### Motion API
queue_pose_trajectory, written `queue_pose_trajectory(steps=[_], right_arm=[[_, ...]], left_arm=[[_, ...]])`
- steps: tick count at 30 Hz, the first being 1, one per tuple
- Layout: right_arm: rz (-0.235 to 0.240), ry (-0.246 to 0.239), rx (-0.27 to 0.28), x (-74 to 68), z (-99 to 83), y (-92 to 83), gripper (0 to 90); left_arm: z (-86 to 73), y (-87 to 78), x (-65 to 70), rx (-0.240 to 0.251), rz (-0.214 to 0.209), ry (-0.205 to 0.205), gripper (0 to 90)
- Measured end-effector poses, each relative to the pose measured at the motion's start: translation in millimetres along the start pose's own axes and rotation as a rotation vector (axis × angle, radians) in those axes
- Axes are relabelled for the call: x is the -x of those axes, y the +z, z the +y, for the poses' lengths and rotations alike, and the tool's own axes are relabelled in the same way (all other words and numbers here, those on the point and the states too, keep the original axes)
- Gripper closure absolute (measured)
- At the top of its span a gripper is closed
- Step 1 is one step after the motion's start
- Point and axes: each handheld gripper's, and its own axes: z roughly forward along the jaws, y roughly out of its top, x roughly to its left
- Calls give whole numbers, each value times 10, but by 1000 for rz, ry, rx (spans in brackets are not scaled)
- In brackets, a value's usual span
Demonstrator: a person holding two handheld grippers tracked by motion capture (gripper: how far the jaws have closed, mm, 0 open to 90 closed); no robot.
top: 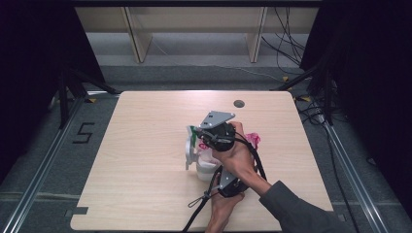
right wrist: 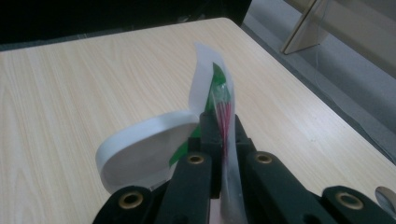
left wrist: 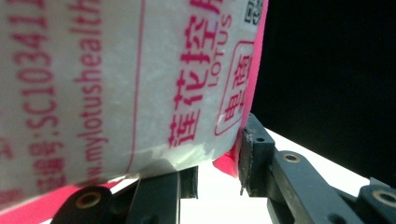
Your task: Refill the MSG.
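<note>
**Mid-desk: seal film partly peeled from tub**

At desk (top: 145, 145) centre, left gripper (top: 228, 184) clamps the white tub (left wrist: 116, 84) with pink print, jaws pressing its wall. Right gripper (top: 209, 133) is pressed together, pinching the peel-off film (right wrist: 219, 100); the white lid (right wrist: 140, 149) hangs beside it. Judgement: seal lifted but attached; full removal remains. Pale wood desk; grey floor, cables, dark surrounds.
</note>
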Motion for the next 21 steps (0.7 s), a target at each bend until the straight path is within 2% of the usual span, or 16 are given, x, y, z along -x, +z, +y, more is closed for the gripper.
queue_pose_trajectory(steps=[1, 2, 3, 4, 5, 6, 9, 11, 13, 14, 16, 17, 18, 19, 20, 21], right_arm=[[3, 21, -1, -6, 3, -8, 900], [1, 19, -2, -4, 1, -7, 900], [-1, 12, -9, -7, -5, -1, 900], [0, -16, -6, 0, -6, 12, 900], [-4, -7, -8, -10, -6, 9, 900], [-5, 1, -2, -13, -4, 2, 900], [0, -12, 1, -4, -5, -2, 900], [-3, 8, -6, -23, -10, -3, 900], [3, 6, -1, -12, -4, -12, 900], [3, -10, 8, -2, -3, -5, 900], [-4, -15, 10, 5, -2, -10, 900], [-6, -18, 11, 3, -1, -12, 900], [-1, -15, 10, -4, 0, -12, 900], [6, -7, 3, -9, 0, -18, 900], [3, 1, 8, -18, -1, -17, 900], [2, -1, 9, -15, -2, -19, 900]], left_arm=[[0, 8, -5, -6, -24, 11, 713], [-3, 9, -6, -9, -23, 13, 713], [-4, 11, -9, -14, -26, 17, 713], [-3, 11, -12, -14, -27, 18, 714], [-2, 1, -1, -4, -3, 2, 714], [-1, 1, 3, 0, -1, 1, 714], [-2, 2, 2, -12, -11, 10, 714], [2, 10, -4, -9, -30, 12, 714], [3, 8, -3, -5, -28, 13, 714], [1, 0, 5, 1, -3, -1, 714], [2, 0, 5, 2, -3, -1, 714], [1, 15, 1, 7, -25, 7, 714], [3, 7, 0, -1, -29, 11, 714], [3, 7, 1, 0, -29, 11, 714], [3, -2, 9, 6, -3, -1, 714], [5, -1, 9, 3, -10, 3, 714]])
